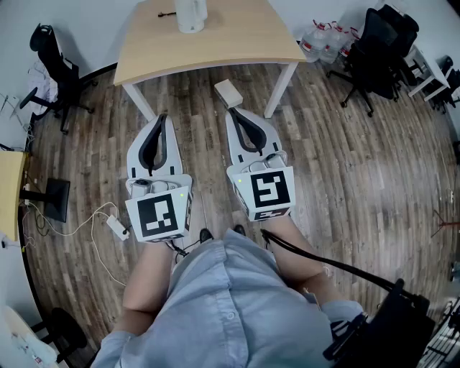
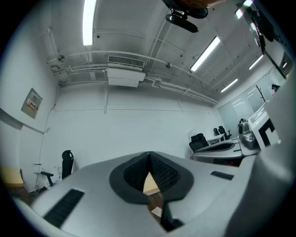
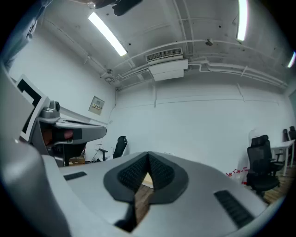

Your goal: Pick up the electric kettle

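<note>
Abreast, level: left gripper (image 1: pixel 161 118), right gripper (image 1: pixel 236 113)

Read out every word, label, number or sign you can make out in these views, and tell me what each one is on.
No text here can be read.
On the wall notice: print too small and blurred to read.
On the water jugs: any label is too small to tell.
On the left marker cube and the right marker cube: black-and-white square patterns only, no letters.

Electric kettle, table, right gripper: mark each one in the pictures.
electric kettle (image 1: pixel 192 16), head view, on its white body.
table (image 1: pixel 241 39), head view, on the bare wooden top.
right gripper (image 1: pixel 233 112), head view, at its closed fingertips.
</note>
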### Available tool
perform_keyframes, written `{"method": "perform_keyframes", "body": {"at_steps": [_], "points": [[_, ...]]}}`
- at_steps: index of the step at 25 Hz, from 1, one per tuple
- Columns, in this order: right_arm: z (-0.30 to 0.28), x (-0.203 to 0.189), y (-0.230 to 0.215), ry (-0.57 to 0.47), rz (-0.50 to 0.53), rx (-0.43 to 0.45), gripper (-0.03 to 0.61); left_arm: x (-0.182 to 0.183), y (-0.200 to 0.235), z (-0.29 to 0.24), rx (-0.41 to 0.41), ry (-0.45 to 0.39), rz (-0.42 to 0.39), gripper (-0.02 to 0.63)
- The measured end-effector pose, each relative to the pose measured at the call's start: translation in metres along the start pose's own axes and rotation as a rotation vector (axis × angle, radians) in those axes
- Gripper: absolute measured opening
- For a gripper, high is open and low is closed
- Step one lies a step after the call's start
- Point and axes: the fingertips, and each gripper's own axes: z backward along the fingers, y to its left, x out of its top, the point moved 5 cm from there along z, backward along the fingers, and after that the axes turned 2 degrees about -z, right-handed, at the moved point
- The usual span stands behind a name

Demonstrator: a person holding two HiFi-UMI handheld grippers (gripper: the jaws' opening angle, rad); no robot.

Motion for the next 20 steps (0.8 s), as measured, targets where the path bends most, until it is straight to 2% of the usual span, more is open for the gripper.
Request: {"method": "perform_keyframes", "body": {"at_steps": [10,14,20], "points": [[0.010,0.002,-0.019,-0.004,-0.004,0.018,0.000,0.005,-0.021,-0.004,0.020,0.013,-0.003,0.000],[0.018,0.000,-0.035,-0.019,-0.037,0.033,0.002,0.007,-0.032,-0.004,0.037,0.025,-0.003,0.000],[0.017,-0.007,-0.061,0.006,-0.051,0.006,0.002,0.002,-0.035,-0.006,0.072,0.052,0.002,0.000]]}}
